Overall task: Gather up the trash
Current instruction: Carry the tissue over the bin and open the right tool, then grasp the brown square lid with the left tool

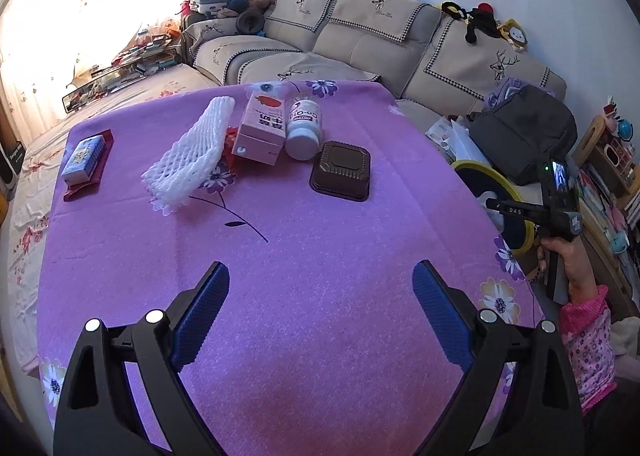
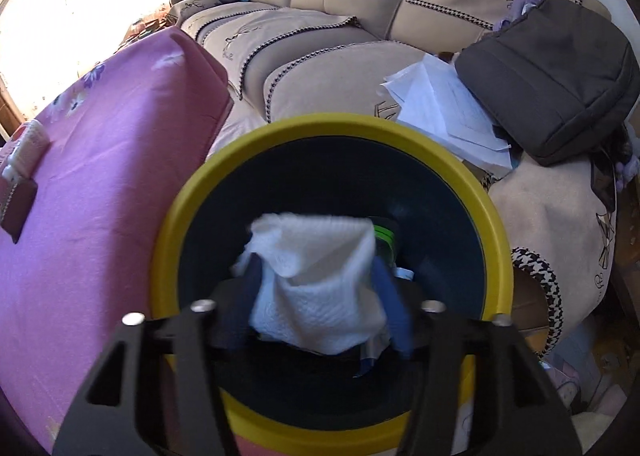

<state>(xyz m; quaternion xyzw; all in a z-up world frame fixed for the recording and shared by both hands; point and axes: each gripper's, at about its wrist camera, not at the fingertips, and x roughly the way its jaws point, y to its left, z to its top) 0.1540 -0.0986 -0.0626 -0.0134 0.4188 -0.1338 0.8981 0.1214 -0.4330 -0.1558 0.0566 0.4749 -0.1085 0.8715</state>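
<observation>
My left gripper is open and empty above the near part of the purple tablecloth. Farther on lie a white foam fruit net, a pink carton, a white pill bottle, a dark brown plastic tray and a blue box on a red wrapper. My right gripper is shut on a crumpled white paper towel, held over the mouth of the yellow-rimmed bin. The bin and the right gripper tool also show at the right of the left wrist view.
A beige sofa runs behind the table, with plush toys along its back. A grey bag and white papers lie on the sofa beside the bin. The table's cloth edge sits left of the bin. Shelves stand at far right.
</observation>
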